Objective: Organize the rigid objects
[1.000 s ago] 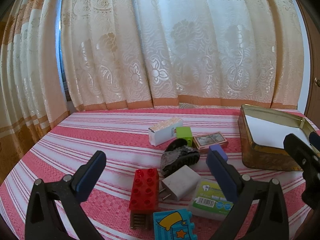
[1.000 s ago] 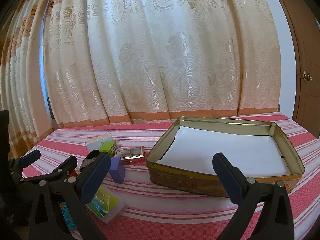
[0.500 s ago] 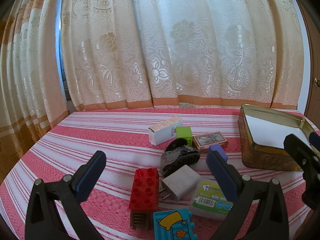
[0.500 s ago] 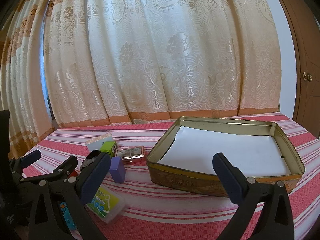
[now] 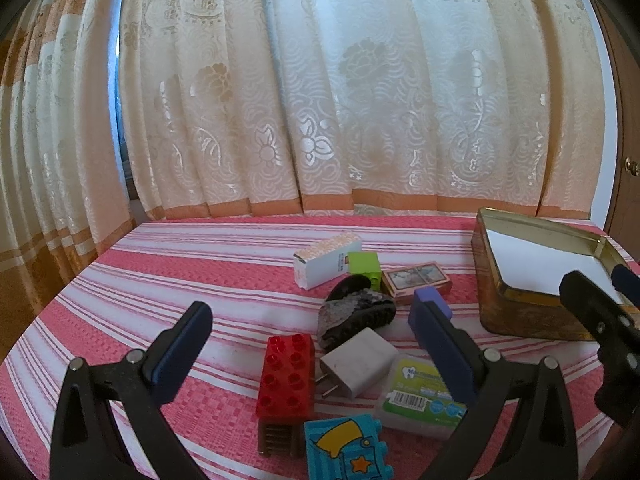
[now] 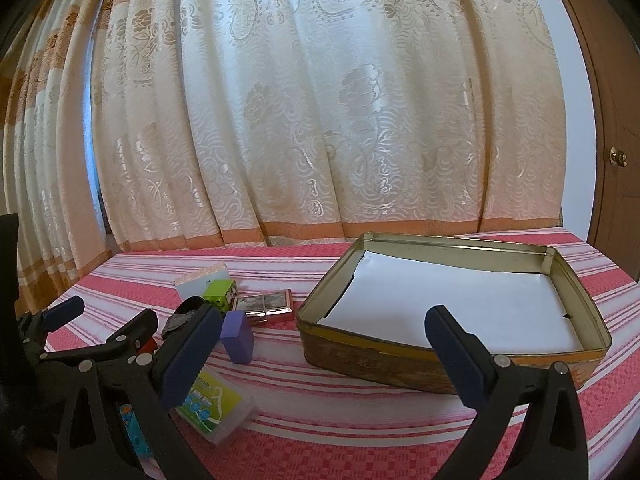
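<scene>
Fingers of left gripper (image 5: pixel 312 336) spread wide, nothing held; fingers of right gripper (image 6: pixel 324 336) likewise spread, empty; red brick (image 5: pixel 286 380), white charger (image 5: pixel 358 362), purple block (image 6: pixel 238 336) clustered on striped cloth (image 5: pixel 180 280); gold tin (image 6: pixel 448 364) seen right of cluster, paper-lined.

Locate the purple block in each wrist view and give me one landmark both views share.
Left wrist: the purple block is right of centre, partly hidden behind the right finger of the left gripper.
Right wrist: it stands left of centre, beside the tin's left corner.
Shared landmark: the gold tin lined with white paper.
</scene>
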Available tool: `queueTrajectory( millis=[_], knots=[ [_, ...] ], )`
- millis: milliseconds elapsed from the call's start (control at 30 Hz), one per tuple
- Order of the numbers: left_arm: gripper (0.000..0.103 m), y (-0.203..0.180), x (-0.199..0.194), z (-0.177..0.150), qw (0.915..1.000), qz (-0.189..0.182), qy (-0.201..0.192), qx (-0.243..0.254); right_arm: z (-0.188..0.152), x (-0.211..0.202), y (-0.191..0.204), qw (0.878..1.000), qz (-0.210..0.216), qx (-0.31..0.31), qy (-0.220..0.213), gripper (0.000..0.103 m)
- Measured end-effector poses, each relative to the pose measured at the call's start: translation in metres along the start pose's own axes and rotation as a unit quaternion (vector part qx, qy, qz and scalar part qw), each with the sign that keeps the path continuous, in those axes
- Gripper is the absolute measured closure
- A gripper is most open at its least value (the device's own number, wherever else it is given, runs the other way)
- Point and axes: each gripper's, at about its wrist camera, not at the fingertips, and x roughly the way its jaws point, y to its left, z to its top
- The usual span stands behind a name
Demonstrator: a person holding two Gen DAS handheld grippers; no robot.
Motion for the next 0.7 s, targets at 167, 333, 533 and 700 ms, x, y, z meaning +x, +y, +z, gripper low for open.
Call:
queueTrajectory(
  millis=[167, 333, 533, 700],
  knots=[
    [0.0, 0.001, 0.0, 0.001, 1.0, 0.002, 0.0, 0.0, -0.001, -0.001, 0.002, 1.0, 0.005, -0.003, -0.002, 0.0],
    [0.0, 0.003, -0.004, -0.001, 0.9999, 0.008, -0.003, -0.007, -0.001, -0.001, 0.004, 1.0, 0.006, -0.011, -0.003, 0.001],
    [0.0, 0.01, -0.006, -0.003, 0.9997, 0.01, 0.007, -0.022, -0.001, -0.003, 0.004, 1.0, 0.007, -0.012, -0.002, 0.002],
    [0.0, 0.015, -0.013, -0.008, 0.9994, 0.009, 0.017, -0.03, -0.002, -0.005, 0.005, 1.0, 0.008, -0.018, -0.002, 0.003]
  ],
)
